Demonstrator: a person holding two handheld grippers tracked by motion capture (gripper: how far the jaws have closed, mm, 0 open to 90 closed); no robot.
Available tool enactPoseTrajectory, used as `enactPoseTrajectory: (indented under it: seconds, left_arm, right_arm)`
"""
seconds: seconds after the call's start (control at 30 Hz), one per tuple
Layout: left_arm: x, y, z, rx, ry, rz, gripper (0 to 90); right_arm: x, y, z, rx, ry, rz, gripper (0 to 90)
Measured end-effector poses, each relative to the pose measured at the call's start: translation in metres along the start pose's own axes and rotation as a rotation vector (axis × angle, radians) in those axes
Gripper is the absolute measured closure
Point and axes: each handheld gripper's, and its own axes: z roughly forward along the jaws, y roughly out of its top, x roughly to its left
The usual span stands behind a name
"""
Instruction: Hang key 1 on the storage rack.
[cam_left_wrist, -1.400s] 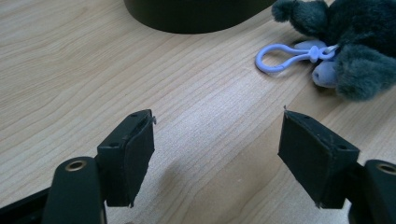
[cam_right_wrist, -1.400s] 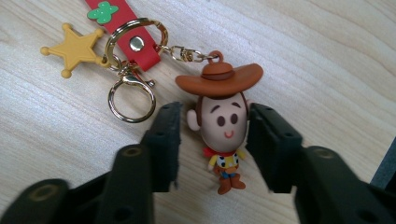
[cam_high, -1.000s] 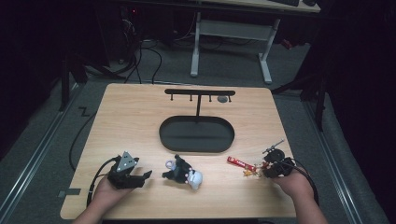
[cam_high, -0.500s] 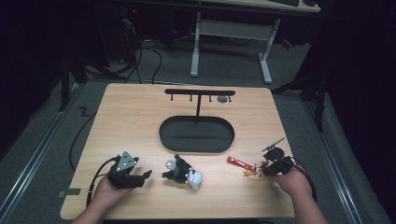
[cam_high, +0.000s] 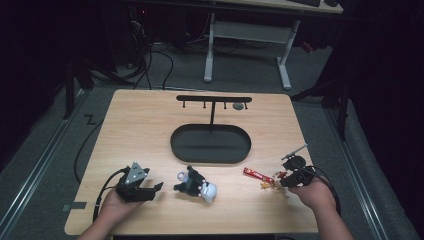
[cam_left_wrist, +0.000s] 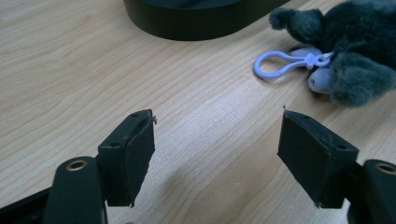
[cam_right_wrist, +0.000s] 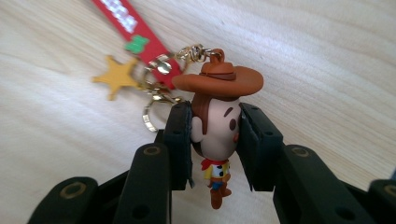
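Here we see, nearest the table's front edge, the left gripper (cam_high: 156, 188) held low over the wood in the person's left hand (cam_high: 112, 204), its grey plate on top and its cable looping off to the left; in the left gripper view its jaws stand wide apart with nothing between them, only bare table (cam_left_wrist: 84, 70). Just to its right lies a dark grey plush (cam_high: 196, 183) with a pale face, and in the left gripper view we find its lilac clip (cam_left_wrist: 285, 64) lying flat on the wood, touching the fur, beyond and to the right of the open jaws. Across the table, at the front right, the right hand (cam_high: 314, 195) holds the right gripper (cam_high: 280, 182), and in the right gripper view its jaws press on both sides of the head of a small cowboy figure (cam_right_wrist: 217, 130), whose brown hat rises above the pads and whose little body hangs below between them. From the hat a gold chain (cam_right_wrist: 163, 95) runs to a yellow star (cam_right_wrist: 116, 76) and a red strap (cam_right_wrist: 126, 25), which lie on the table beyond the jaws. Farther off, at the middle of the table, sits a black oval tray (cam_high: 210, 144), and from its far side rises a black post bearing a crossbar (cam_high: 214, 99) with small pegs. Beyond the table we make out a dim floor with cables and the white legs of another desk (cam_high: 247, 37).
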Motion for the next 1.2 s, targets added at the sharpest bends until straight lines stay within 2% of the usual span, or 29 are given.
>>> enactPoseTrajectory:
  seconds: [0.03, 0.1, 0.23, 0.27, 0.37, 0.47, 0.57, 0.8, 0.9, 1.2]
  left_arm:
    - [-0.001, 0.000, 0.000, -0.005, 0.002, 0.003, 27.2]
    - [-0.002, 0.000, -0.001, -0.011, 0.002, 0.005, 27.3]
    - [-0.002, 0.001, -0.003, -0.021, 0.001, 0.003, 27.4]
    - [-0.002, 0.001, -0.003, -0.021, 0.001, 0.003, 27.5]
    - [-0.002, 0.002, -0.005, -0.033, 0.001, -0.001, 27.5]
    - [-0.002, 0.002, -0.005, -0.034, -0.002, -0.002, 27.5]
    - [-0.003, 0.001, -0.006, -0.041, -0.010, -0.013, 27.5]
    - [-0.004, 0.001, -0.006, -0.043, -0.017, -0.015, 27.6]
    - [-0.004, 0.000, -0.006, -0.041, -0.018, -0.017, 27.6]
    - [-0.004, -0.001, -0.004, -0.028, -0.024, -0.013, 27.7]
  right_arm:
    - [0.003, 0.001, -0.011, -0.007, 0.001, -0.012, 66.8]
    - [0.006, 0.002, -0.021, -0.015, 0.009, -0.015, 66.8]
    - [0.011, 0.003, -0.040, -0.041, 0.017, -0.016, 66.8]
    - [0.011, 0.003, -0.040, -0.041, 0.017, -0.016, 66.8]
    - [0.016, 0.005, -0.056, -0.065, 0.029, -0.006, 66.8]
    - [0.019, 0.006, -0.064, -0.066, 0.036, -0.016, 66.8]
    - [0.024, 0.011, -0.081, -0.074, 0.050, -0.009, 66.9]
    - [0.031, 0.023, -0.108, -0.054, 0.051, -0.024, 66.8]
    - [0.034, 0.029, -0.117, -0.030, 0.060, -0.036, 66.8]
    - [0.043, 0.049, -0.127, 0.051, 0.062, -0.076, 66.8]
